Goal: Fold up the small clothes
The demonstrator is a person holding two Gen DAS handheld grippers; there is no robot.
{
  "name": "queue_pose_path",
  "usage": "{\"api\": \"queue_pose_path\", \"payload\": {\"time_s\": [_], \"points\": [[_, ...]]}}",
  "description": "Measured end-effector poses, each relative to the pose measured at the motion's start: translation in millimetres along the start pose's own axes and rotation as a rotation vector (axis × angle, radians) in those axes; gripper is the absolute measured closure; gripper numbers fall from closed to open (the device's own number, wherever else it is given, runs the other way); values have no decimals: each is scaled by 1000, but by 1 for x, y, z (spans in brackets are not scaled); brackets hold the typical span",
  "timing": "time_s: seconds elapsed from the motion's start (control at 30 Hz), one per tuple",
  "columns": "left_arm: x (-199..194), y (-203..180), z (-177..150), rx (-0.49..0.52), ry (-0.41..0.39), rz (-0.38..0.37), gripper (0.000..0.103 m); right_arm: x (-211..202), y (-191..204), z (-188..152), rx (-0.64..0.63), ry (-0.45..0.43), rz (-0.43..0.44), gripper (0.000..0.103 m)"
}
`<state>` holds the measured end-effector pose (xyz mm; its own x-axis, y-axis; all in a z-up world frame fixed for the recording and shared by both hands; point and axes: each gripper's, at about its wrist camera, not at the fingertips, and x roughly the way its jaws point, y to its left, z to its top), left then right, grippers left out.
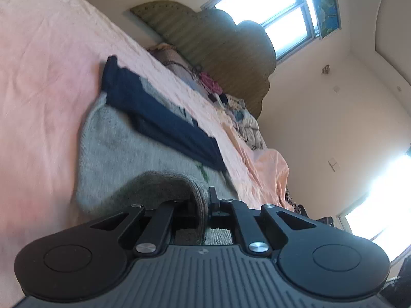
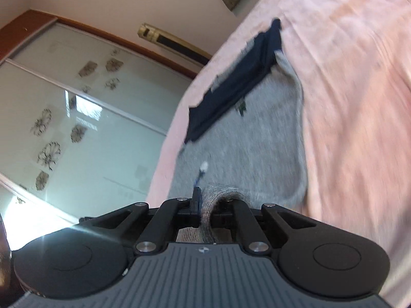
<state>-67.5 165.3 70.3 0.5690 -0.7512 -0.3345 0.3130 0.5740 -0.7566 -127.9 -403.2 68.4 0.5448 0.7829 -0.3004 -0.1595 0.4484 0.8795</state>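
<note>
A grey knit garment (image 1: 123, 141) lies spread on the pink bedspread (image 1: 43, 59), with a dark navy band (image 1: 156, 118) folded across its far part. My left gripper (image 1: 203, 205) is shut on the garment's ribbed near edge, which bunches up between the black fingers. In the right wrist view the same grey garment (image 2: 257, 138) stretches away, with its navy band (image 2: 231, 84) beyond it. There my right gripper (image 2: 205, 205) is shut on another part of the ribbed edge. A small white and blue tag (image 2: 203, 168) sits just ahead of it.
A pile of mixed clothes (image 1: 231, 105) lies along the bed against a padded olive headboard (image 1: 226, 41). Bright windows (image 1: 277, 7) are on the wall behind. In the right wrist view a sliding glass wardrobe door (image 2: 77, 118) with flower prints stands beside the bed (image 2: 359, 102).
</note>
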Motion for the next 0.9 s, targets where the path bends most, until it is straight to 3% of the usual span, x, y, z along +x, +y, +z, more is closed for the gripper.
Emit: {"api": "queue_pose_path", "payload": {"time_s": [0.2, 0.27, 0.3, 0.37, 0.4, 0.43, 0.47, 0.5, 0.57, 0.73, 0.83, 0.9], "points": [[100, 17, 114, -13, -130, 27, 97, 65, -15, 121, -17, -135, 54, 92], [134, 28, 148, -12, -161, 88, 97, 90, -26, 163, 0, -159, 27, 92], [153, 37, 166, -20, -182, 160, 97, 107, -37, 185, 32, -176, 2, 92], [179, 61, 190, -91, -203, 234, 96, 134, -60, 221, 110, -200, -32, 86], [187, 70, 198, -126, -209, 271, 94, 147, -75, 234, 164, -227, -47, 73], [192, 77, 203, -169, -210, 321, 82, 155, -86, 243, 198, -253, -61, 43], [192, 83, 205, -207, -207, 351, 61, 161, -93, 249, 218, -273, -87, 25], [187, 86, 200, -218, -233, 353, 52, 165, -98, 247, 235, -294, -142, 7], [169, 78, 183, -160, -308, 366, 28, 166, -97, 241, 211, -286, -137, 11], [123, 55, 121, -68, -261, 375, 27, 131, -64, 190, 39, -216, -123, 10], [98, 49, 76, -68, -221, 370, 27, 96, -48, 148, -6, -186, -114, 5], [91, 44, 61, -51, -221, 368, 27, 85, -43, 132, -15, -114, -118, 5]]}}
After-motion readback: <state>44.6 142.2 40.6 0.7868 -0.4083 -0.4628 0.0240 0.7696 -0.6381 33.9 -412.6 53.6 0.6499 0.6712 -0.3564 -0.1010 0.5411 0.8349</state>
